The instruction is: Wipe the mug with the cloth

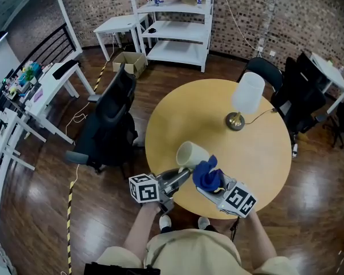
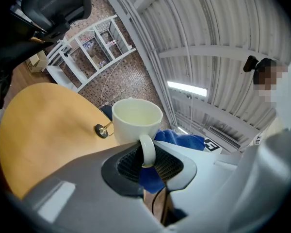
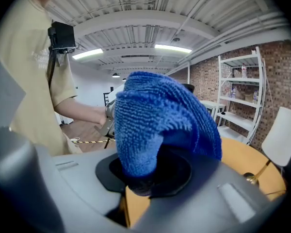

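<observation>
A cream mug point(image 1: 192, 154) hangs above the near edge of the round wooden table point(image 1: 258, 148), lying on its side with its mouth facing left. My left gripper point(image 1: 182, 175) is shut on the mug's handle point(image 2: 146, 150). In the left gripper view the mug point(image 2: 136, 120) stands just beyond the jaws. My right gripper point(image 1: 213, 187) is shut on a blue cloth point(image 1: 207, 174), which bunches up right beside the mug's base. The cloth point(image 3: 157, 118) fills the middle of the right gripper view, and it also shows behind the mug as the blue cloth point(image 2: 179, 141) in the left gripper view.
A table lamp point(image 1: 244, 99) with a white shade and brass foot stands on the far right of the table. A black office chair point(image 1: 109, 125) is to the left, more dark chairs point(image 1: 301, 93) to the right. White shelving point(image 1: 175, 22) lines the brick wall.
</observation>
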{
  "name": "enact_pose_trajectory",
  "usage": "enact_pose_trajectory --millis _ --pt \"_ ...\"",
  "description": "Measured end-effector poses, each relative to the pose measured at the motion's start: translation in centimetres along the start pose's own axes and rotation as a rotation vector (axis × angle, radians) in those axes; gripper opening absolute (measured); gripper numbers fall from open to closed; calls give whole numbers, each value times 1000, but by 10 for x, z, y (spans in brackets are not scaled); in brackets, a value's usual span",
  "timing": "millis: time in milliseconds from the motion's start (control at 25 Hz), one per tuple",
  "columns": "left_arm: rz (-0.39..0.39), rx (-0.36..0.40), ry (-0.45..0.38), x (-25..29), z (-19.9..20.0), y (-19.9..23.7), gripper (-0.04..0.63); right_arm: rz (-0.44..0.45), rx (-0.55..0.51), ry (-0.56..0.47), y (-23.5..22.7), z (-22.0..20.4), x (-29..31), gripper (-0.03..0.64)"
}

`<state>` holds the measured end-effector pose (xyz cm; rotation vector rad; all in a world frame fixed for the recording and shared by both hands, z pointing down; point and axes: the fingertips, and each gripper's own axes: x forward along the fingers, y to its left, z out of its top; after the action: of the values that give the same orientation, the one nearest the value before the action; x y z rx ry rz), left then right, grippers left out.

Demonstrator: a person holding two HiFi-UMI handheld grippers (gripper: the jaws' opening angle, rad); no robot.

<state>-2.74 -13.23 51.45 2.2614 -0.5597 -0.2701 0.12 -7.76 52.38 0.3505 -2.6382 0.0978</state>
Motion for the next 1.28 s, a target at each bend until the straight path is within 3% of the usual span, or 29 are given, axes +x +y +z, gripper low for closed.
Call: enact_pose_trajectory --millis 200,480,760,960,1080,1280 --pt "-84 47 0 9 7 -17 37 64 54 -14 19 -4 14 60" --pt "-95 81 20 4 11 -9 38 76 52 -63 22 10 -14 60" --pt "-171 204 48 -4 11 -17 38 47 79 -247 -6 55 -83 61" --pt "-301 247 82 -10 10 -39 38 63 94 -364 -34 81 -129 61" --pt "-361 253 119 -12 5 -47 38 43 17 -338 -42 88 -141 61" --pt "-375 280 185 -9 -7 -55 38 70 -44 -247 -42 90 -126 61"
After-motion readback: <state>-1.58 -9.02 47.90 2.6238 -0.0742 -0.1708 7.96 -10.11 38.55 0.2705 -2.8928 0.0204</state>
